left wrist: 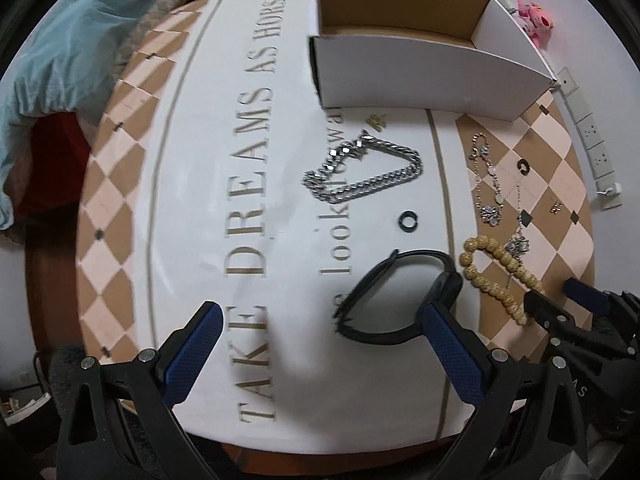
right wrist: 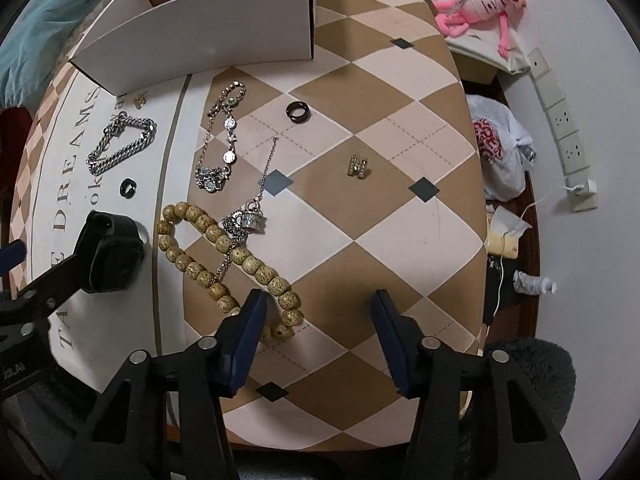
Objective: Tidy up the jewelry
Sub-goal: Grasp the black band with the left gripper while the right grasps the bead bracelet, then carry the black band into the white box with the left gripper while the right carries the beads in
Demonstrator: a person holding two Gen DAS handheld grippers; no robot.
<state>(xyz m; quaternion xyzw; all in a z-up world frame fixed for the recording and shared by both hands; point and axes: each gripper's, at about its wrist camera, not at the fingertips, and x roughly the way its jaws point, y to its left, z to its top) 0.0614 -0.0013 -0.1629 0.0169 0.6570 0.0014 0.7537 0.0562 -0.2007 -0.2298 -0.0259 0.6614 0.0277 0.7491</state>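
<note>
Two handheld grippers, left gripper point(left wrist: 318, 322) and right gripper point(right wrist: 318, 312), each with black angular plastic arms, round silver screws and blue textured finger pads point(left wrist: 192, 354).

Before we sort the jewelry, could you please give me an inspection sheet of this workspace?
Surface: checked mat with lettering.
Job's things: white box, nothing seen inside; chain, watch, beads, charm bracelet, pendant, ring, second ring and earring, all loose on the mat.
Clutter: pink plush, plastic bag, tube, all off the mat.
Grippers: left gripper open, one finger at the watch; right gripper open, one finger at the beads.
Cables: white cable beside the mat.
Surroundings: wall sockets, teal cloth.
</note>
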